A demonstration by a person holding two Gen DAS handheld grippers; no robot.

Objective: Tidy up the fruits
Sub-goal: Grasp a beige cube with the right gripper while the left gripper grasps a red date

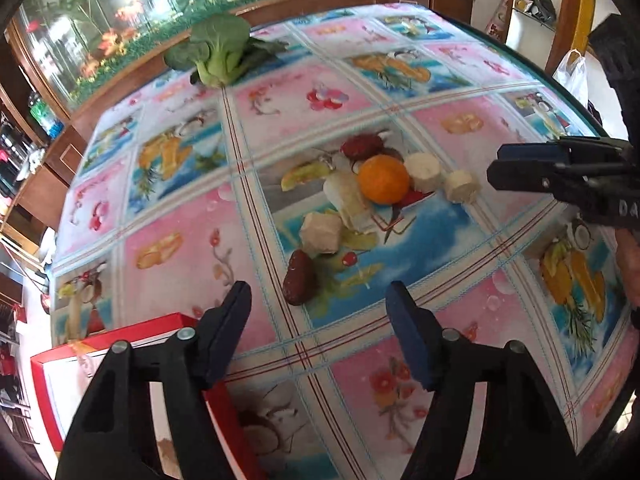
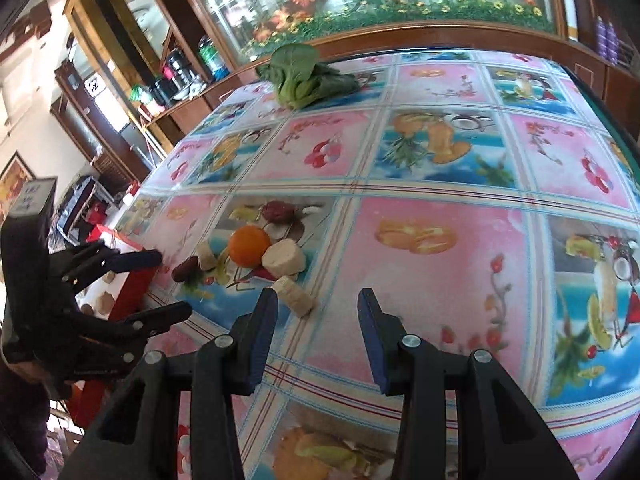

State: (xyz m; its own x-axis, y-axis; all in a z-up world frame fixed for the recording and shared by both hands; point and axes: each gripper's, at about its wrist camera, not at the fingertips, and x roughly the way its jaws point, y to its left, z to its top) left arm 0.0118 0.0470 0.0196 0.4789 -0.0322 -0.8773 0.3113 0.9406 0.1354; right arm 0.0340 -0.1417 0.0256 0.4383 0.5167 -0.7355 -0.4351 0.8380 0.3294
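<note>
A: Left wrist view first: what does the left gripper (image 1: 318,296) show?

B: Its fingers are spread apart with nothing between them, hovering over the tablecloth (image 1: 180,216) near the tabletop's middle. Just ahead lies a dark red date (image 1: 299,282), then a pale cut chunk (image 1: 321,233), a peeled banana piece (image 1: 350,204), an orange (image 1: 383,179), two banana slices (image 1: 424,171) (image 1: 463,186) and a second date (image 1: 362,146).

A: And the red box (image 1: 56,392)?

B: At the tabletop's near left edge, beside the left finger.

A: Anything at the far edge?

B: A leafy green vegetable (image 1: 220,54), well apart from the fruit.

A: The right gripper (image 2: 318,300)?

B: In the right wrist view its fingers are also apart and empty; one banana slice (image 2: 294,295) lies just beside its left finger. The orange (image 2: 249,246) sits behind that slice.
</note>
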